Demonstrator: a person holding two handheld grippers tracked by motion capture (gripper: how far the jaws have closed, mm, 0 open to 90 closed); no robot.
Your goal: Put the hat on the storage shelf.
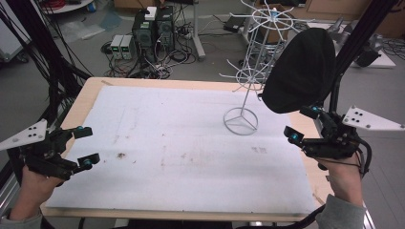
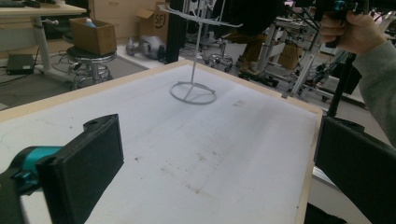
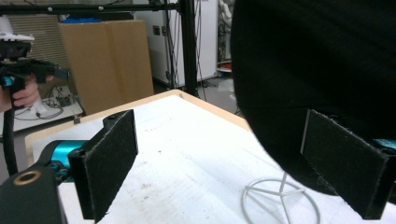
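- We found the right gripper (image 1: pixel 303 125) raised over the right edge of the table (image 1: pixel 86 102), its jaws spread wide with nothing pressed between the pads.
- A black cap (image 1: pixel 300 70) hung on the white wire rack (image 1: pixel 249 67), just above and beyond that gripper; in the high view its lower edge lay close to the upper fingertip, and we could not tell whether they touched.
- In the right gripper view the black cap (image 3: pixel 317 70) loomed directly behind the right-hand pad, while the left-hand pad stood well apart from it.
- The rack rose from a ring base (image 1: pixel 240 121) set on the white mat (image 1: pixel 181 152), in the right far part of the table; its upper arms reached past the table's far edge in the high view.
- The left gripper (image 1: pixel 88 146) sat low at the left edge of the table, well apart from the rack and the cap, jaws likewise wide and holding nothing.
- In the left gripper view the rack's ring base (image 2: pixel 193 93) stood far ahead between the two pads, with the person's other hand (image 2: pixel 348 30) at the top right.
- The mat carried faint brown marks near its middle.
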